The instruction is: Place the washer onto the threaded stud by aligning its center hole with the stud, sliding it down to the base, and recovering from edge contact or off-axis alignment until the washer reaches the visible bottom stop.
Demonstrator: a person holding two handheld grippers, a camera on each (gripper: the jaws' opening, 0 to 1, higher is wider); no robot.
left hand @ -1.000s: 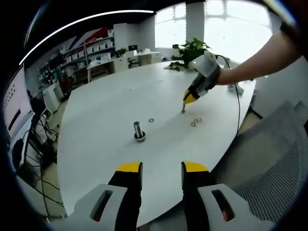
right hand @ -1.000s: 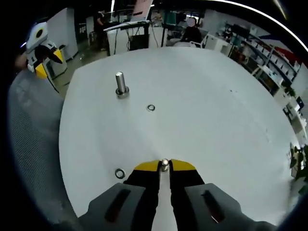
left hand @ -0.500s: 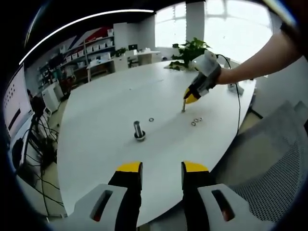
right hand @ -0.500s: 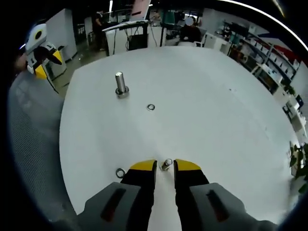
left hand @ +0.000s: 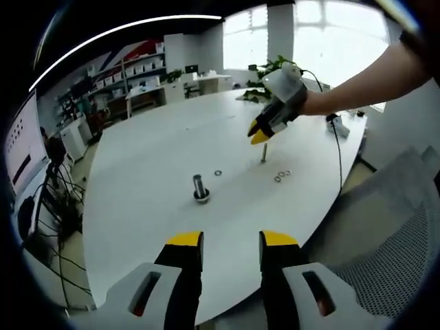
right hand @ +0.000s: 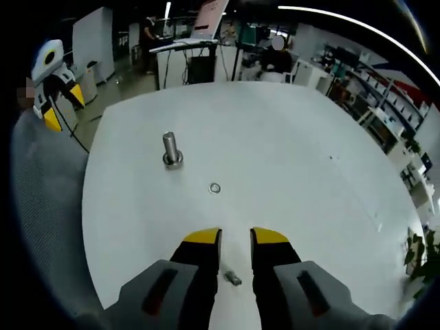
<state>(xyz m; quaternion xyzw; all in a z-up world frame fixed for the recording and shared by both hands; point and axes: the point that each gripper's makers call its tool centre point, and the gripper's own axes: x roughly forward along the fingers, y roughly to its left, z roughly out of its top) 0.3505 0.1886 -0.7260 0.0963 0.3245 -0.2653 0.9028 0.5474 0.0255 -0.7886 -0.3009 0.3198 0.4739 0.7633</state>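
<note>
The left hand-held gripper (left hand: 232, 240) is held low over the near edge of the white oval surface (left hand: 151, 165), its yellow-tipped jaws apart with nothing between them. The right hand-held gripper (right hand: 235, 238) is raised above the surface, its jaws likewise apart and empty; in the left gripper view it (left hand: 262, 130) is seen above a small upright metal stud (left hand: 264, 152). That stud (right hand: 233, 278) stands free on the surface between the right jaws, below their tips. A thicker threaded metal stud on a round base (left hand: 200, 188) stands near the middle of the surface. A small silver washer (right hand: 215, 188) lies flat near it, apart from it. Two more small washers (left hand: 281, 177) lie just beside the thin stud
</note>
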